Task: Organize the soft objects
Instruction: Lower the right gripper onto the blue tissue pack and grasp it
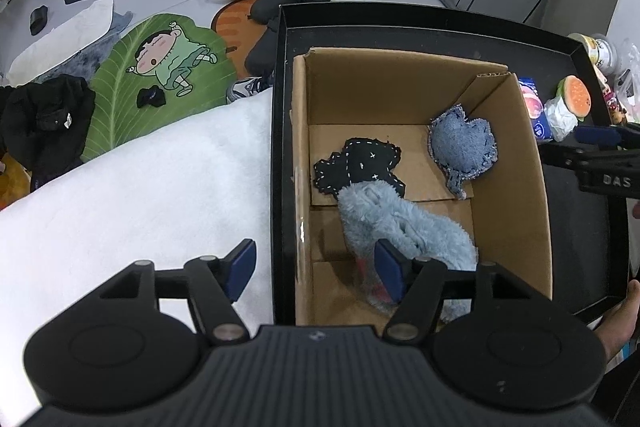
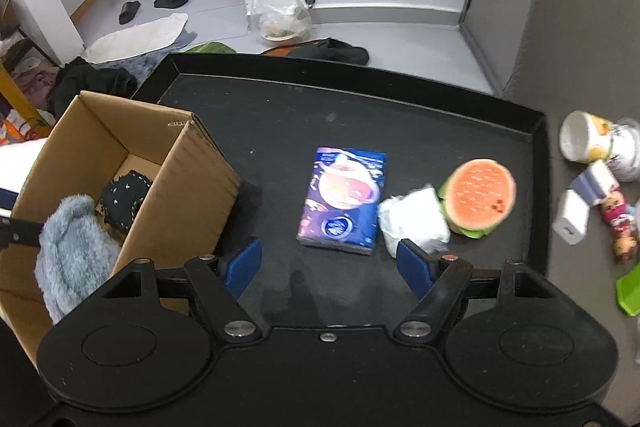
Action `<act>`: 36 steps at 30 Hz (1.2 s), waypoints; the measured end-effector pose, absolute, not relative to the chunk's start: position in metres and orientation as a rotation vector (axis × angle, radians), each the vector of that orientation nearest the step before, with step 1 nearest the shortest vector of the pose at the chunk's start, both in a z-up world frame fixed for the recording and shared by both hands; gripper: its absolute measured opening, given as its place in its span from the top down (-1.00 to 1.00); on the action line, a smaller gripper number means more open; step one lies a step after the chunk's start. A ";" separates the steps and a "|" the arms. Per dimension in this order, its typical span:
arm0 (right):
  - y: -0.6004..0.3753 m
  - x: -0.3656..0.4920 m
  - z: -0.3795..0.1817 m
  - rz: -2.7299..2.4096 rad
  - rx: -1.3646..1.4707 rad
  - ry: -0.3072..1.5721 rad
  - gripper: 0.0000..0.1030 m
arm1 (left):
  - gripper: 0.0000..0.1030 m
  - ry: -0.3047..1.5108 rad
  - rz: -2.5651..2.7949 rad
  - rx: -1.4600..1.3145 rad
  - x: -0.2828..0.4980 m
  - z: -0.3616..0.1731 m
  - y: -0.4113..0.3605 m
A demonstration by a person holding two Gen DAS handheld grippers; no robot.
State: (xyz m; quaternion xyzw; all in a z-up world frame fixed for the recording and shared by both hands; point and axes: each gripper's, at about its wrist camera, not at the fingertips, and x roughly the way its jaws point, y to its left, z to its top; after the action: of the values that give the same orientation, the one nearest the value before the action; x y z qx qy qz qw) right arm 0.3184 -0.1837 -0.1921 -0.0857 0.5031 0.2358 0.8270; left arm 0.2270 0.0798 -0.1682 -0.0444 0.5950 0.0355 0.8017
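Fig.: L gripper (image 1: 316, 269) above cardboard box (image 1: 516, 163), jaws apart, empty; fluffy blue plush (image 1: 400, 223) lies in box beside black stitched pad (image 1: 360, 163) & denim pad (image 1: 464, 147). R gripper (image 2: 330, 267) jaws apart over black tray (image 2: 360, 107), near tissue pack (image 2: 344, 199), white wad (image 2: 416, 219), watermelon plush (image 2: 478, 193).

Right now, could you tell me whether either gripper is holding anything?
Nothing is held: the left gripper is open above the fluffy cloth, and the right gripper is open.
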 end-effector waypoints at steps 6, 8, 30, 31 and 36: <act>-0.177 0.338 -0.206 0.489 -0.144 1.090 -0.35 | -0.24 1.283 0.088 -0.078 0.235 -0.166 0.076; -0.179 0.344 -0.211 0.484 -0.117 1.100 -0.34 | -0.24 1.283 0.091 -0.072 0.237 -0.164 0.074; -0.184 0.340 -0.219 0.426 -0.143 1.091 0.04 | -0.25 1.296 0.114 -0.049 0.238 -0.165 0.072; -0.184 0.338 -0.217 0.428 -0.141 1.093 0.04 | -0.25 1.295 0.115 -0.051 0.237 -0.165 0.071; -0.189 0.325 -0.206 0.427 -0.124 1.093 0.04 | -0.25 1.285 0.115 -0.071 0.229 -0.162 0.074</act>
State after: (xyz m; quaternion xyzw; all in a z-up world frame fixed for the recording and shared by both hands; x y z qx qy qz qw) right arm 0.3252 -0.1889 -0.2063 -0.0586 0.5154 0.2012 0.8309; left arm 0.2288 0.0742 -0.1615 -0.0331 0.5989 0.0537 0.7983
